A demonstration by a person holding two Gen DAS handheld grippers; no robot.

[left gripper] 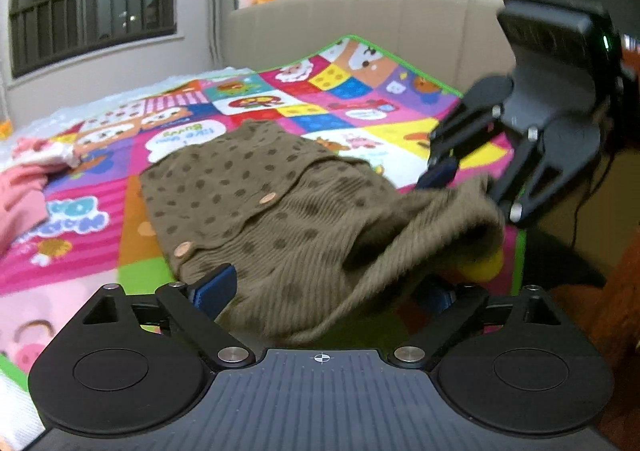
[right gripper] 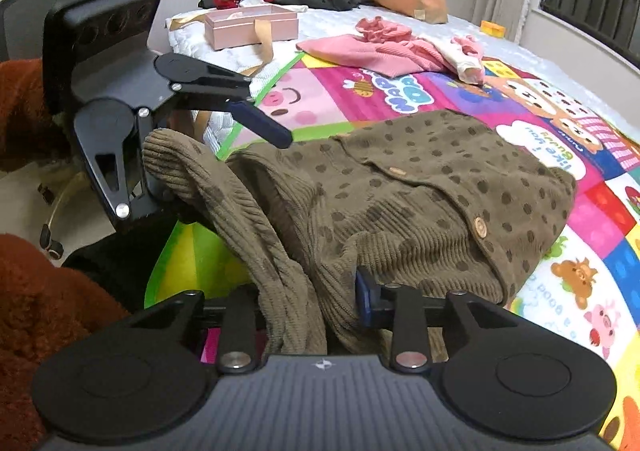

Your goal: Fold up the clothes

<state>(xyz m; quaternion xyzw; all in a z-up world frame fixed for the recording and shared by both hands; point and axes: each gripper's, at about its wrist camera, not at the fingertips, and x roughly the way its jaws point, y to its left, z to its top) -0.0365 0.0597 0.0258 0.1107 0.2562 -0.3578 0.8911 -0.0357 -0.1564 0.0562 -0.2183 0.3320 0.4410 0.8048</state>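
We see an olive dotted knit cardigan (right gripper: 420,203) lying on a bright patchwork play mat (right gripper: 400,91) spread over the bed (right gripper: 344,25). In the right wrist view, the right gripper (right gripper: 312,311) has its jaws drawn in on a ribbed fold of the cardigan; only one blue pad shows, the other is buried in the cloth. From the left wrist view, the left gripper (left gripper: 324,287) has its jaws wide apart, the cardigan's hem draped between them and covering most of the right-hand pad, so we cannot say whether either pad touches it. Beyond both jaws the cardigan's buttons show, and farther off lie pink clothes (right gripper: 384,47). The garment's underside and the lifted sleeve end are hidden from us.
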